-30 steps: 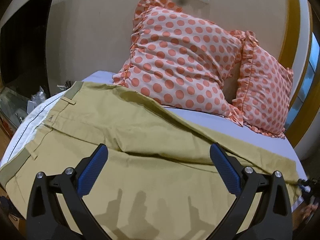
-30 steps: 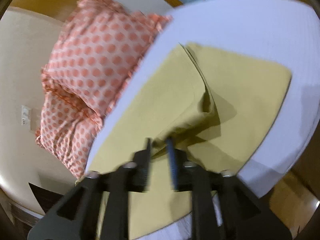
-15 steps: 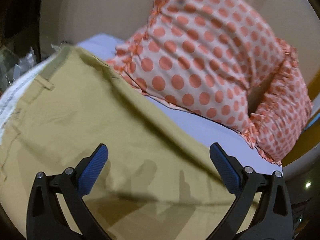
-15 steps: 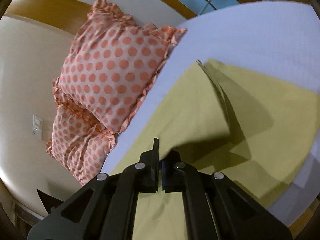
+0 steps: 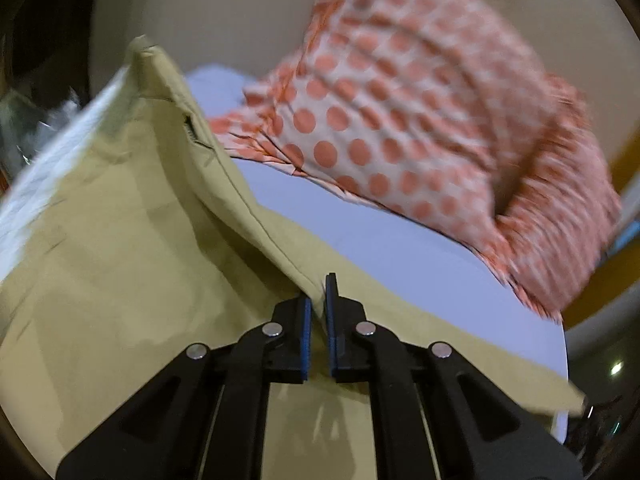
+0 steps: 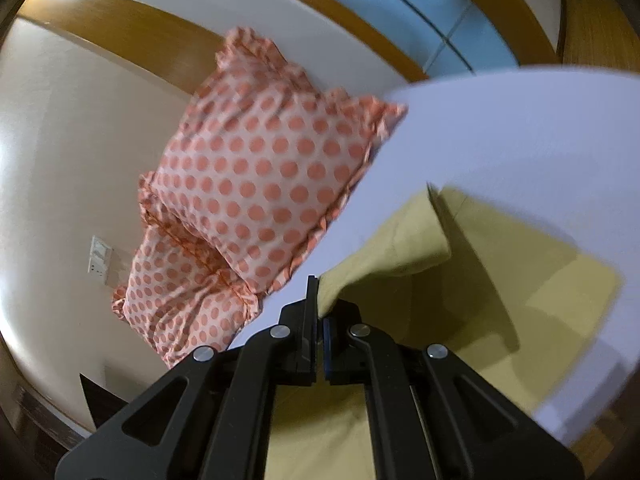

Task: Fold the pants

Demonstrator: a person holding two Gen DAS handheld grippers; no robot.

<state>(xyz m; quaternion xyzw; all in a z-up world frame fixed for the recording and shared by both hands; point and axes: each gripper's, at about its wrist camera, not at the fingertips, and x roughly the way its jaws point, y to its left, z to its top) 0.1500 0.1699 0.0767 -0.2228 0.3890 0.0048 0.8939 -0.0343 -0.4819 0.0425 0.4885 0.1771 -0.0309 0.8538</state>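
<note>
While pants (image 5: pixel 120 264) lie on bed (image 5: pixel 380 240), edge pinched between both grippers' fingers (image 5: pixel 306 320)

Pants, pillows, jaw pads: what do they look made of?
Pants: matte khaki woven cloth, likely cotton twill; it creases softly and shows stitched seams and a zipper. Pillows: thin printed fabric with orange dots and gathered ruffle edges; fibre unclear. Pads on the left gripper: blue, probably rubber, on matte black plastic-looking arms with metal pins.
</note>
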